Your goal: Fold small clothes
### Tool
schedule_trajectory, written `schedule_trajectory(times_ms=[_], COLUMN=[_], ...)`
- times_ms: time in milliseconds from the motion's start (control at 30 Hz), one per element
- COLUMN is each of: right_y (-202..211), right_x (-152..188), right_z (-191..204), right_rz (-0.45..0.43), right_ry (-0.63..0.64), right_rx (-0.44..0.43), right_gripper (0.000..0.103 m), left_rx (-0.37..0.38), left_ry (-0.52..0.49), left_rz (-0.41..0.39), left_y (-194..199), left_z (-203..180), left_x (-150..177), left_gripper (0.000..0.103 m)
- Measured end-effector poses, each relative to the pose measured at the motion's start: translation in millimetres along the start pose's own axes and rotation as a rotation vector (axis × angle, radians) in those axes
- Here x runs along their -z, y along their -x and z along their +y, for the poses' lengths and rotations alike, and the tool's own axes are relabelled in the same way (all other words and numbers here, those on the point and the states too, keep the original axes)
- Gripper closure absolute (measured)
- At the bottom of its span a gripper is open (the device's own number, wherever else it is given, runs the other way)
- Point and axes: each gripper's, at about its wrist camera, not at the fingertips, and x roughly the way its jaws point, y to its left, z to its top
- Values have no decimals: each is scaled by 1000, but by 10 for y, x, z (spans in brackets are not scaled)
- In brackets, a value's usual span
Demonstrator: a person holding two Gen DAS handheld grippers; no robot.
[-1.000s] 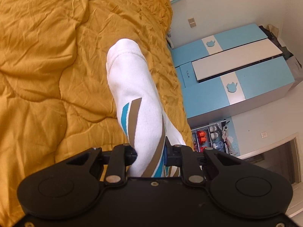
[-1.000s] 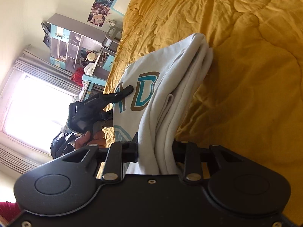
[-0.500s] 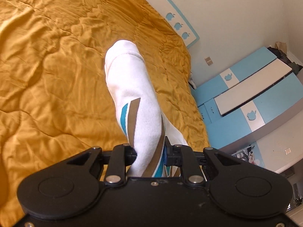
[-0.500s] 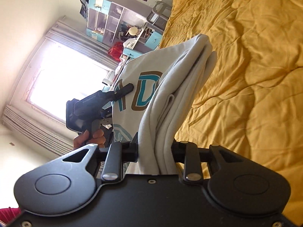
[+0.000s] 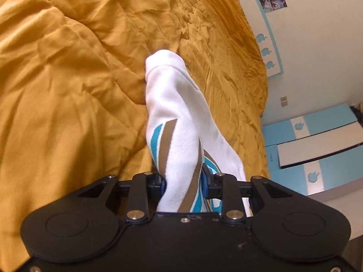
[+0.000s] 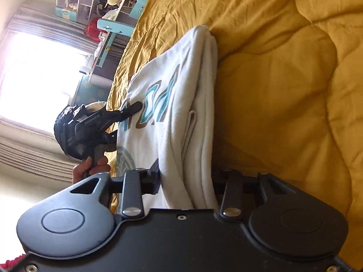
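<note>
A folded white sweatshirt (image 5: 174, 104) with teal and brown lettering stretches between both grippers over the mustard quilt (image 5: 68, 90). My left gripper (image 5: 183, 179) has one end between its jaws. They are opening, and the blue pads (image 5: 163, 182) show beside the cloth. In the right wrist view the sweatshirt (image 6: 181, 86) lies folded in layers, its far edge touching the quilt (image 6: 283, 90). My right gripper (image 6: 187, 176) is also opening, with the thick folded edge still between its fingers. The left gripper (image 6: 133, 107) shows there at the garment's other end, held by a hand (image 6: 90, 165).
The quilt covers the whole bed and is rumpled. A blue and white wardrobe (image 5: 317, 140) stands beyond the bed's far side. Shelves and a desk (image 6: 109, 6) stand by a bright window (image 6: 34, 79) at the other side.
Both grippers swept across the bed and came lower, bringing the sweatshirt down to the quilt. Both pairs of jaws stand wider apart than before.
</note>
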Motion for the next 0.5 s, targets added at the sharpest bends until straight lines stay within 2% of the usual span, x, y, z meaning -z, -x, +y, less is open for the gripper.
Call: schedule_trajectory(times_ms=[67, 167, 233, 300, 367, 500], right_y=[177, 459, 479, 377, 114, -375], right_x=[-24, -141, -320, -478, -657, -895], right_z=[20, 198, 352, 468, 500, 413], right_rz=[-14, -136, -200, -227, -221, -168], right_ry=[5, 80, 133, 164, 156, 105], right_rx=[13, 6, -32, -58, -80, 0], right_gripper=[57, 57, 54, 45, 44, 45], left_rx=[18, -15, -13, 32, 56, 103], left_ry=[-4, -44, -9, 81, 146, 163], left_rz=[-9, -73, -109, -117, -128, -180], left_y=[185, 390, 407, 303, 141, -26], left_z=[1, -14, 18, 97, 142, 109], left_x=[-38, -212, -333, -446, -523, -583], left_gripper=[70, 63, 61, 61, 60, 69])
